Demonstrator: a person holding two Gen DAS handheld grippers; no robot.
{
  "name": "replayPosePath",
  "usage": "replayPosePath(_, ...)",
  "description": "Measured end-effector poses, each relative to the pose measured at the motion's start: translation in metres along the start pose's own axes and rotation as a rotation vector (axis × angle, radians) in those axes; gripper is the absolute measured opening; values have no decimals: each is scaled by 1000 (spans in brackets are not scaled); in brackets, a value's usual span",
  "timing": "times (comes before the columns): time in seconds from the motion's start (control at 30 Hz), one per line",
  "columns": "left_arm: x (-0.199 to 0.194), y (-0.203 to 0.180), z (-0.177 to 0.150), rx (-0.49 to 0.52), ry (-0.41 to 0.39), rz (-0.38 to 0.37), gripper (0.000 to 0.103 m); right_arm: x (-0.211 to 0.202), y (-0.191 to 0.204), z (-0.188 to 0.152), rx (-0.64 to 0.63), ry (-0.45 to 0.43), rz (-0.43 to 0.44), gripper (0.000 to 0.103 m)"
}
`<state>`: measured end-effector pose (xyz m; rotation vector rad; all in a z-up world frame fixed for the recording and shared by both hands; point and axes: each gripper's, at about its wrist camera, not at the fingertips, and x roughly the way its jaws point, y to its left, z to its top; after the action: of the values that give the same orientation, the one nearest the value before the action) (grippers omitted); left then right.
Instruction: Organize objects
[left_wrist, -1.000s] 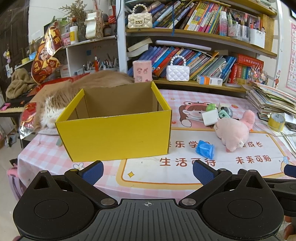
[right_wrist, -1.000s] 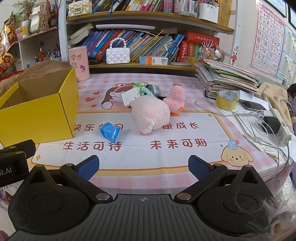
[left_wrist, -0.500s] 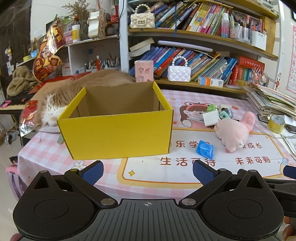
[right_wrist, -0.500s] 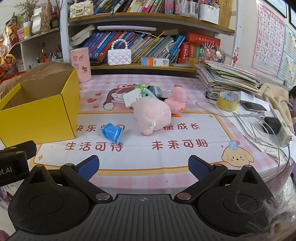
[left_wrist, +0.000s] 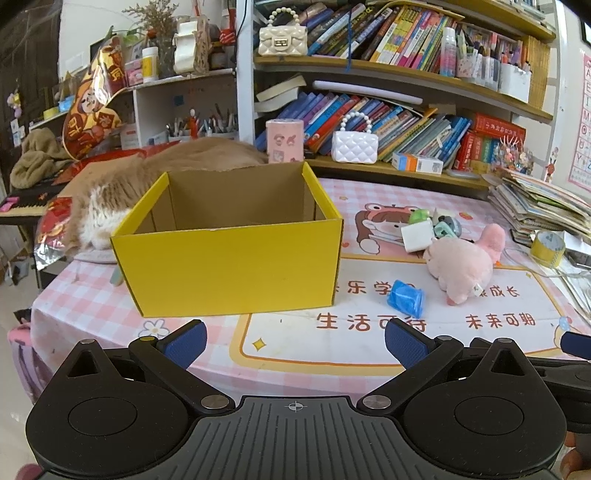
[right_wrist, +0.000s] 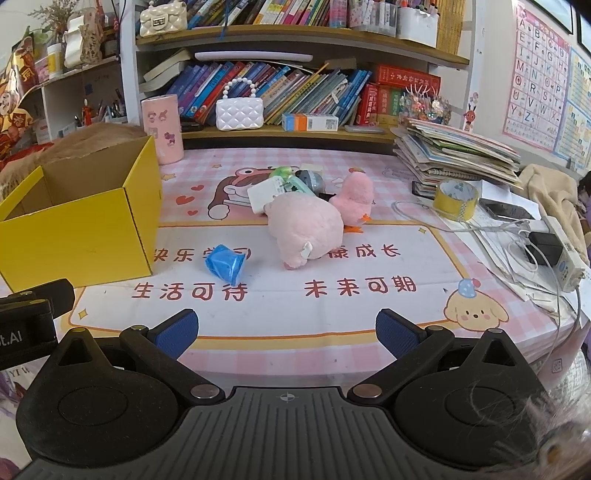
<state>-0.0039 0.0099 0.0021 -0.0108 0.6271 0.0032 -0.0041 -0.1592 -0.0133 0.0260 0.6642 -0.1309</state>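
An open yellow box (left_wrist: 229, 266) stands on the pink checked surface (right_wrist: 369, 314), with a crumpled blue item (right_wrist: 224, 263) just to its right and 2 pink plush toys, a large one (right_wrist: 304, 229) and a small one (right_wrist: 355, 197), farther right beside a white block (right_wrist: 263, 195). The left gripper (left_wrist: 293, 338) and right gripper (right_wrist: 284, 330) hover at the near edge, fingers wide apart and empty.

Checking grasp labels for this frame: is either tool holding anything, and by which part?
Nothing is held. The left tool and right tool are both open and empty, short of the blue cup and pink plush lying on the mat.
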Motion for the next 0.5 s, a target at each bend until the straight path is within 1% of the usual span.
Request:
replayPosePath(0.2, 4, 0, 1, -8, 16, 18, 103, 3, -1, 2, -11, 5, 4, 103)
replayPosePath(0.5, 11, -2, 5, -9, 24, 12, 103, 14, 0, 8, -25, 29, -6, 103)
